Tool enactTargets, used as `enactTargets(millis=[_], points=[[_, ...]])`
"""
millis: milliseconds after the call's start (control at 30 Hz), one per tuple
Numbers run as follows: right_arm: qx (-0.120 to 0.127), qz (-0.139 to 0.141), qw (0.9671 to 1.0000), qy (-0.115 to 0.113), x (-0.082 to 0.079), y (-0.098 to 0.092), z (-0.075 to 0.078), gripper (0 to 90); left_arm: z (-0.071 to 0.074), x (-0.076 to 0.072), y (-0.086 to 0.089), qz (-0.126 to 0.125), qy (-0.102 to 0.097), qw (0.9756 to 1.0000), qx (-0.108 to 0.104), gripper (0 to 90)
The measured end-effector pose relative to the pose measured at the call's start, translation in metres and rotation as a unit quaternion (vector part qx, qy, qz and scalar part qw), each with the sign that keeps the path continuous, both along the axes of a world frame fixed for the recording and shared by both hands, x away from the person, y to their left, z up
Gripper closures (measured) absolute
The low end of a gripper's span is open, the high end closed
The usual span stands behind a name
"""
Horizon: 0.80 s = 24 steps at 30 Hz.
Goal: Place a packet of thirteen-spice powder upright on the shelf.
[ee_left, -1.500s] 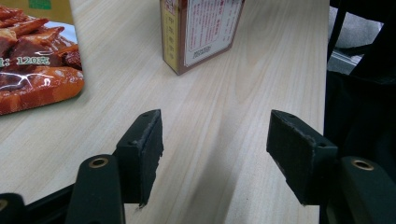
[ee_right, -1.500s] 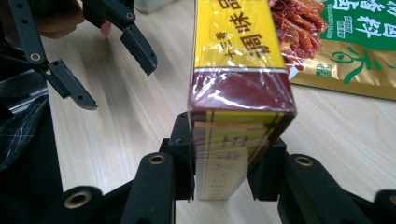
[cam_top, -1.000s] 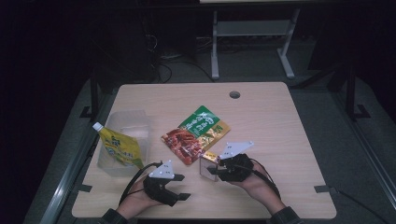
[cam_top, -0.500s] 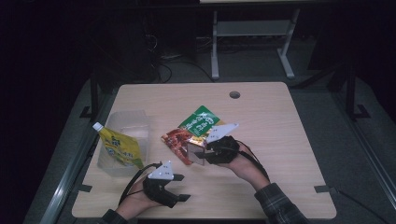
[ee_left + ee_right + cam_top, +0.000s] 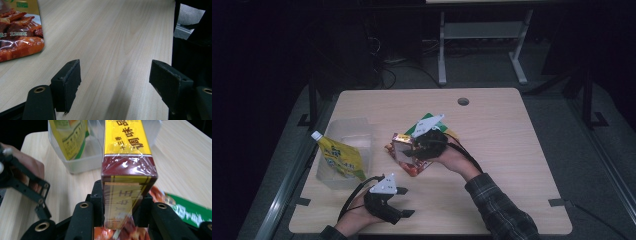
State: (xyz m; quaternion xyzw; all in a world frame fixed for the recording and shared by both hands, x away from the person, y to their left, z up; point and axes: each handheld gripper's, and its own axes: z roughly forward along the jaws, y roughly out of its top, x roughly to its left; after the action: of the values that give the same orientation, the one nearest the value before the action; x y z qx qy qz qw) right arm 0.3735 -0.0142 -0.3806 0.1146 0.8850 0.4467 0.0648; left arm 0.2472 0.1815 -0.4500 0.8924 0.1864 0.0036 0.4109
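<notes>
We see right gripper [image 5: 412, 148] clamping box [image 5: 401, 148] at table centre, tub [image 5: 343, 131] at 9 o'clock, left gripper [image 5: 404, 202] just been opening, jaws apart, nothing between.

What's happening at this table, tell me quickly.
A person works with a gripper in each hand. The right gripper is shut on a yellow and maroon box, held above a red and green snack pouch and pointing toward the clear plastic tub, where a yellow spouted pouch leans. The left gripper sits near the table's front edge, its fingers apart with nothing between them, having just been opening.
</notes>
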Motion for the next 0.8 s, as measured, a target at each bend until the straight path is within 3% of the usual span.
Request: enactTargets(millis=[233, 333, 467, 800], points=[[-0.005, 0.023, 0.9997, -0.006, 0.012, 0.028, 0.009, 67.1, -0.001, 0.0, 0.0, -0.008, -0.002, 1.0, 0.005, 24.7], [-0.006, 0.032, 0.9995, 0.004, 0.016, 0.039, 0.01, 67.1, 0.0, 0.0, -0.001, -0.011, 0.0, 0.9999, 0.008, 24.6], [-0.014, 0.05, 0.9986, -0.007, 0.023, 0.054, 0.011, 67.1, -0.001, -0.001, -0.002, -0.015, 0.002, 0.9999, 0.006, 24.6], [-0.02, 0.077, 0.9969, -0.001, 0.033, 0.085, 0.009, 67.1, -0.003, -0.002, -0.005, -0.021, 0.004, 0.9998, 0.003, 24.7]])
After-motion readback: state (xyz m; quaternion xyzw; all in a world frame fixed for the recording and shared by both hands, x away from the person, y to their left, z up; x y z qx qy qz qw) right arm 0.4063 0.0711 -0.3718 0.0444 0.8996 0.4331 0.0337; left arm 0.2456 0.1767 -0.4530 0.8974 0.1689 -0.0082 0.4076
